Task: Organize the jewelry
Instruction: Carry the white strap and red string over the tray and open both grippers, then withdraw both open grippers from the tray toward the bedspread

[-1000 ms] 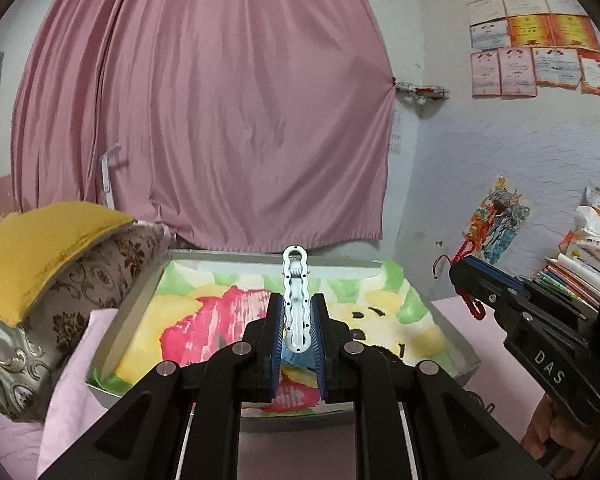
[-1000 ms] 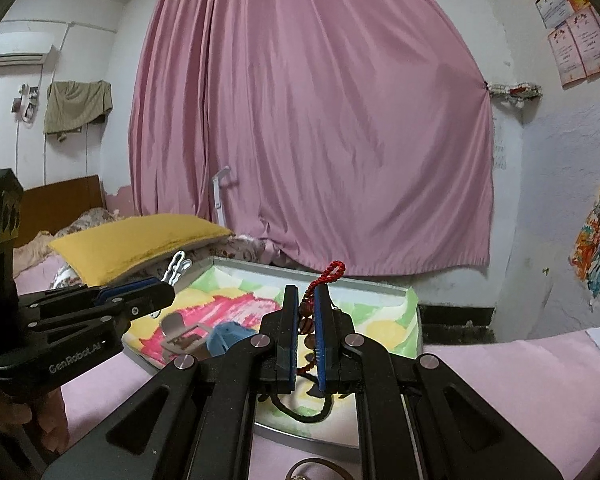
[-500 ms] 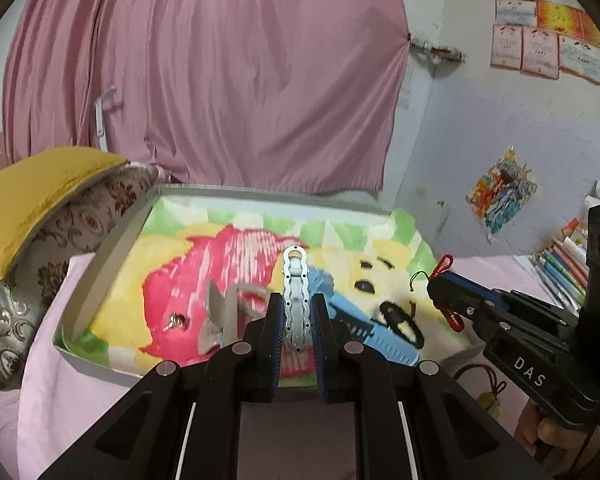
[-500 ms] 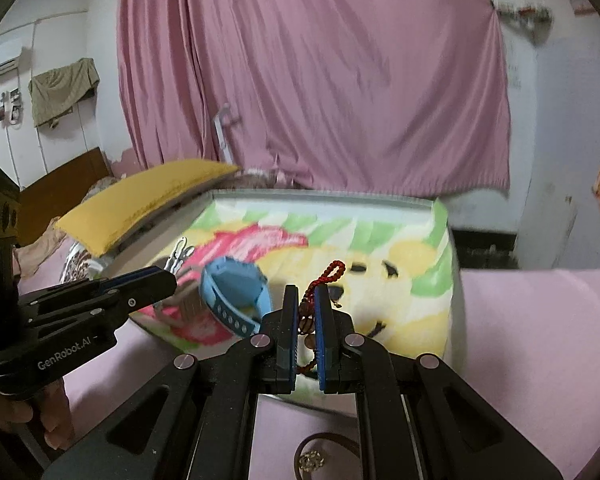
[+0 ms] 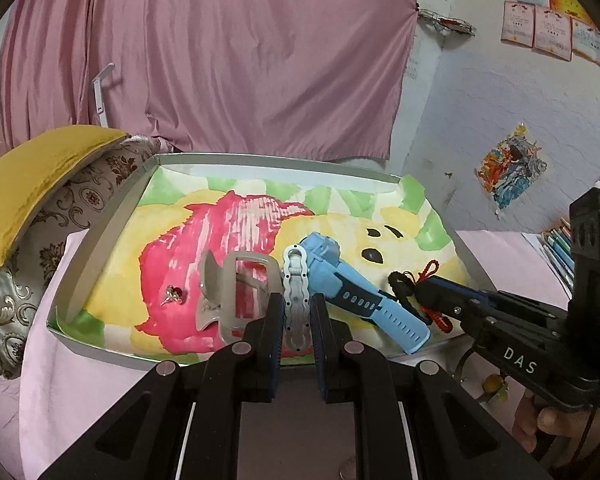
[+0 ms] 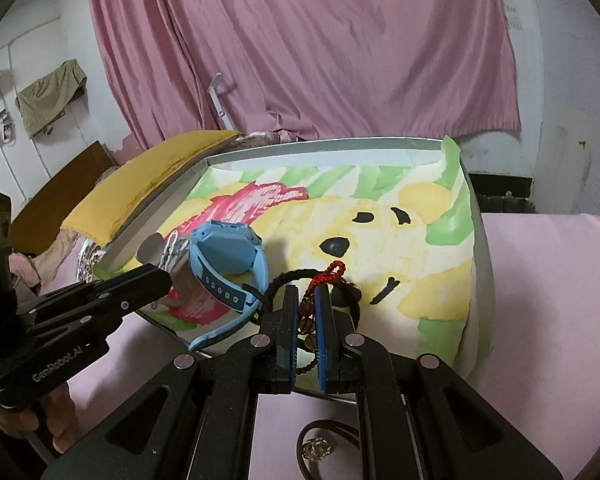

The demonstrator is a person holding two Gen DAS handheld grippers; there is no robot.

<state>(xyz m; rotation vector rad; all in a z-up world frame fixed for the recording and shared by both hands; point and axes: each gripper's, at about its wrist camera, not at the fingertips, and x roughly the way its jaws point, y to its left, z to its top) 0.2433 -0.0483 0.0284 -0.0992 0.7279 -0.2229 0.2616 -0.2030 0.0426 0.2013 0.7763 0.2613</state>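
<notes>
My left gripper (image 5: pixel 296 312) is clamped on a white hair clip (image 5: pixel 295 288), my right gripper (image 6: pixel 307 312) on a red bead string (image 6: pixel 328 278), both above the tray (image 5: pixel 100 240).

The left tool (image 5: pixel 296 312) points forward over the tray's near edge, its jaws pinched on a pale silver clip. The right tool (image 6: pixel 307 322) reaches in at the tray's near right corner, jaws clamped on a red beaded cord. Bare fingers (image 5: pixel 548 424) wrap the right handle.
</notes>
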